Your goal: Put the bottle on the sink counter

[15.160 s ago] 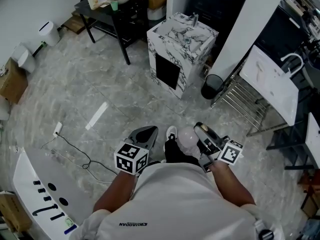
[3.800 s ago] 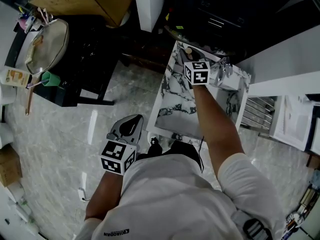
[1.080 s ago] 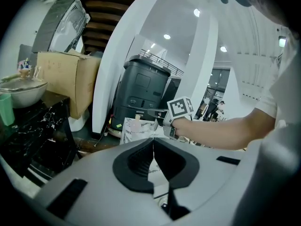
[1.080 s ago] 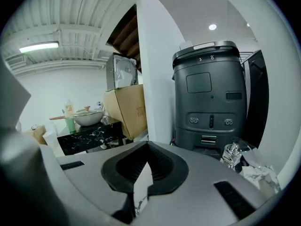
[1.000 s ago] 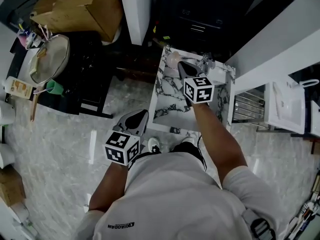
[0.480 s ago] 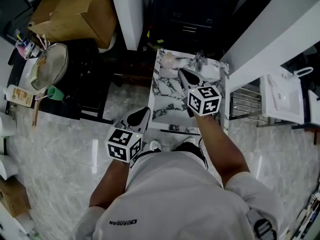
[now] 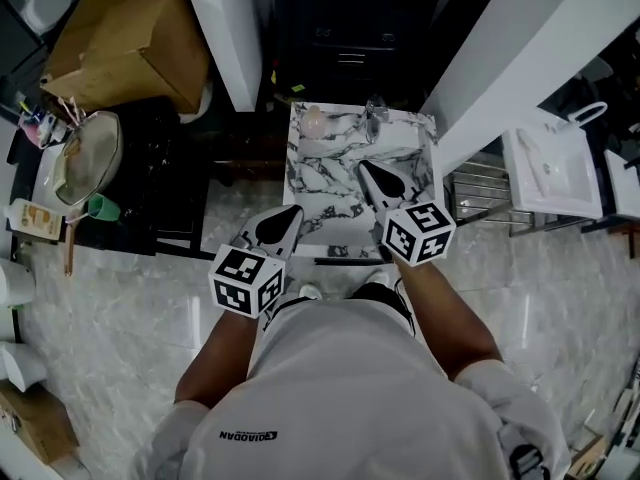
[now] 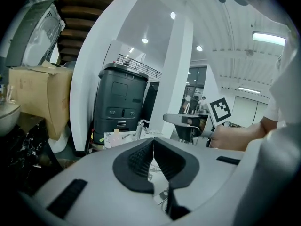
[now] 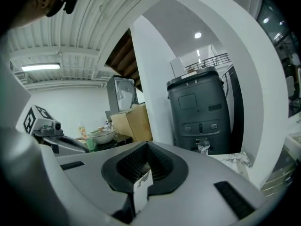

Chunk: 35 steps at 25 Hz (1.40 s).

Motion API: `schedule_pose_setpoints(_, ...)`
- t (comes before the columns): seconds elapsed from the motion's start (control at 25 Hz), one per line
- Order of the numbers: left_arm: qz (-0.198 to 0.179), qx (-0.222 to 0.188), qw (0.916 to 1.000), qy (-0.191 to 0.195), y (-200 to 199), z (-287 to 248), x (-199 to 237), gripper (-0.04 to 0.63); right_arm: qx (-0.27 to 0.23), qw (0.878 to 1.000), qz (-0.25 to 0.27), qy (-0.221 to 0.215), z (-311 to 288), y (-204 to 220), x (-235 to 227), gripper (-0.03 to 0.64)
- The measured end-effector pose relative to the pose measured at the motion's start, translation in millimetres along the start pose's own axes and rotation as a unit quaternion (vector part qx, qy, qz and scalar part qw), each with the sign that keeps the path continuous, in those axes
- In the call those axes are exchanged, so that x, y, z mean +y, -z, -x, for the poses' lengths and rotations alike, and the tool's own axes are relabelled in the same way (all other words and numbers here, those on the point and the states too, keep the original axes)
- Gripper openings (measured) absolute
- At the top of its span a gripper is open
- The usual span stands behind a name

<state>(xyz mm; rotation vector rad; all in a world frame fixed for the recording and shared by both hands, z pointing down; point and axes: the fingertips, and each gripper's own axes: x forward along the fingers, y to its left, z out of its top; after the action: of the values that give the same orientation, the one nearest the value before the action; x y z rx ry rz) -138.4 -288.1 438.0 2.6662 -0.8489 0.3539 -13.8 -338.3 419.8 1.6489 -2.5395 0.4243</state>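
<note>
Presently, item one: right gripper [image 9: 146, 147], jaws pressed together with nothing between them, poised over the middle of the marbled sink counter [image 7: 335, 208]. Item two: left gripper [image 8: 153, 142], likewise clenched and empty, held over the counter's near left edge. Item three: bottle [image 7: 313, 120], standing at the counter's back left corner, near the faucet [image 7: 375, 123] and well apart from both grippers. By that placing the task looks complete, and the closed, idle jaws suit hands with nothing left to carry. Item four, surroundings: cardboard box [image 7: 120, 43] and black side table [image 7: 150, 198] to the left. The head view alone shows bottle, counter and both grippers together from above. The left gripper view adds the bottle's pale top [image 8: 116, 131] from the side, in front of a dark grey machine [image 8: 120, 102]. The right gripper view shows the faucet but no bottle.
</note>
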Motion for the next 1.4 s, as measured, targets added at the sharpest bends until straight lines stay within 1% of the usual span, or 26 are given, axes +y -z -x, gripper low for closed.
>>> schedule_pose_setpoints(0.2, -0.011, -0.002, 0.9995, 0.029, -8, -13, -16, 0.015, -0.003, 1.000, 0.003, 0.018, 38, 5, 3, 0.040)
schedule_pose_setpoints(0.36, -0.020, -0.004, 0.9986, 0.050, -12, -19, -32, 0.015, -0.014, 0.999, -0.021, 0.025, 60, 8, 1, 0.040)
schedule_pose_setpoints(0.52, -0.021, 0.000, 0.9980, 0.060, -10, -22, -46, 0.015, -0.018, 0.999, -0.023, 0.029, 78, 6, -2, 0.040)
schedule_pose_setpoints(0.6, -0.023, -0.002, 0.9979, 0.060, -10, -23, -51, 0.015, -0.019, 0.999, -0.019, 0.029, 85, 5, -4, 0.040)
schedule_pose_setpoints(0.84, -0.041, -0.006, 0.9978, 0.051, -14, -27, -71, 0.015, -0.021, 0.999, -0.009, 0.025, 105, 3, -13, 0.040)
schedule_pose_setpoints(1.04, -0.037, -0.005, 0.9986, 0.038, -13, -29, -94, 0.015, -0.013, 1.000, -0.012, 0.010, 129, 8, -18, 0.040)
schedule_pose_setpoints(1.2, -0.041, -0.002, 0.9987, 0.031, -11, -33, -118, 0.015, -0.010, 1.000, -0.013, -0.003, 154, 11, -21, 0.040)
schedule_pose_setpoints(1.4, -0.041, -0.016, 0.9989, 0.018, -17, -32, -151, 0.015, -0.008, 1.000, -0.005, -0.014, 186, 12, -26, 0.040)
